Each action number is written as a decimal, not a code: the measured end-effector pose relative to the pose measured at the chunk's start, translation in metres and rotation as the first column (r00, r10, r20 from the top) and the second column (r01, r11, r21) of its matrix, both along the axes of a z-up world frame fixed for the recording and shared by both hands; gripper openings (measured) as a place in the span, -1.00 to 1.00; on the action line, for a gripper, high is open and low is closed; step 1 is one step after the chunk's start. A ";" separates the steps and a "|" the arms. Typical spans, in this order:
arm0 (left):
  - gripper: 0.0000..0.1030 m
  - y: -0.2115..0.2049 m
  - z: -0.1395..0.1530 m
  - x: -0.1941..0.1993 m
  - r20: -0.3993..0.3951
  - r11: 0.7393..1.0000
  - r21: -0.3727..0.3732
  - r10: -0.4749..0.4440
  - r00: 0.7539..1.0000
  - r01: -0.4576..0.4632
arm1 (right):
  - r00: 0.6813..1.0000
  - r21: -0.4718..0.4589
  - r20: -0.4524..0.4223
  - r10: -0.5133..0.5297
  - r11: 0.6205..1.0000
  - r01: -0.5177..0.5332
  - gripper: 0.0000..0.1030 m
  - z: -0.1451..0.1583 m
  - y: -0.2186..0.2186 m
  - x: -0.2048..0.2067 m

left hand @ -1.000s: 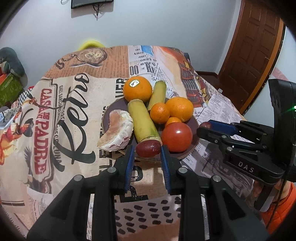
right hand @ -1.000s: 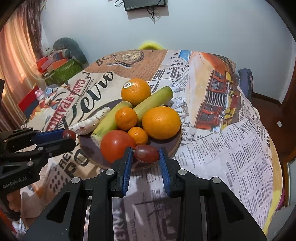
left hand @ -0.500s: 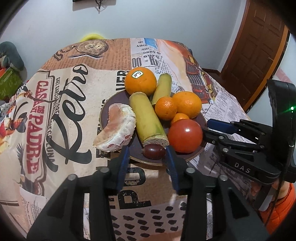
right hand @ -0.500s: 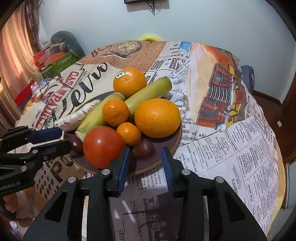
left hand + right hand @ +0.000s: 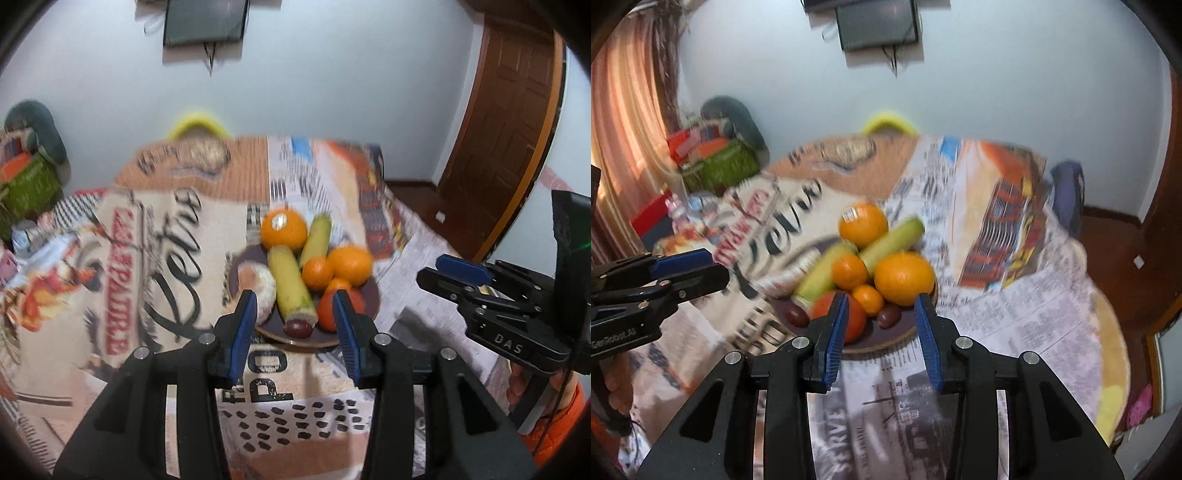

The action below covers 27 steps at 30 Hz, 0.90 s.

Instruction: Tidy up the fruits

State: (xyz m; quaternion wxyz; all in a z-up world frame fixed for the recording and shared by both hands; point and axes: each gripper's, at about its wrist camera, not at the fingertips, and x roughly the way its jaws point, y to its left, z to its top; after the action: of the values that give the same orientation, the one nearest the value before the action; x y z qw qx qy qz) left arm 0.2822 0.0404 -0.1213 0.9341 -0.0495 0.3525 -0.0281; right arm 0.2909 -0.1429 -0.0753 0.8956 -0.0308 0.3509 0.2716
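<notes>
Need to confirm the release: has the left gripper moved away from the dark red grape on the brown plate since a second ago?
Yes. The left gripper has pulled back and up from the brown plate; the dark red grape lies there, no longer between its pads.

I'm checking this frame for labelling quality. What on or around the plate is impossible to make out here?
- Sticker on the back orange: wording lost to motion blur, both views.
- Tomato: partly hidden by the right gripper finger in the right wrist view.
- Pale peeled fruit: blurred and partly behind the left gripper finger in the left wrist view.
- Plate: near rim covered by the fingers.
</notes>
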 end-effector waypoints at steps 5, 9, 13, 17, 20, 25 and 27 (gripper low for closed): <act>-0.18 -0.004 0.053 -0.042 0.138 1.000 0.017 -0.005 0.990 0.003 | 0.992 0.065 0.125 -0.017 0.998 0.009 -0.35 0.057 -0.010 -0.041; -0.18 -0.008 0.095 -0.083 0.241 0.999 0.035 -0.003 0.971 -0.005 | 0.974 0.115 0.223 -0.030 0.993 0.004 -0.35 0.098 -0.018 -0.079; -0.03 -0.013 0.125 -0.122 0.336 0.998 0.054 -0.001 0.942 -0.018 | 0.951 0.164 0.304 -0.048 0.986 -0.003 -0.35 0.129 -0.026 -0.118; 0.24 -0.019 0.147 -0.162 0.435 0.997 0.064 0.004 0.901 -0.035 | 0.931 0.186 0.360 -0.062 0.982 -0.006 -0.29 0.146 -0.027 -0.147; 0.38 -0.022 0.156 -0.181 0.463 0.997 0.063 0.001 0.886 -0.034 | 0.912 0.182 0.402 -0.083 0.983 0.010 -0.09 0.153 -0.026 -0.165; 0.55 -0.024 0.164 -0.203 0.501 0.997 0.067 -0.008 0.865 -0.030 | 0.888 0.186 0.445 -0.115 0.982 0.035 0.45 0.154 -0.022 -0.175; 0.59 -0.025 0.165 -0.206 0.507 0.997 0.067 -0.008 0.862 -0.030 | 0.873 0.185 0.467 -0.139 0.981 0.058 0.61 0.155 -0.021 -0.179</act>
State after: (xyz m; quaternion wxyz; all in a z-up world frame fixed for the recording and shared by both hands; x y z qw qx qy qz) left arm 0.0760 0.0150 0.0437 0.9952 -0.0082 0.0952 -0.0220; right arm 0.1120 -0.1637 0.0795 0.9665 -0.0046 0.0968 0.2376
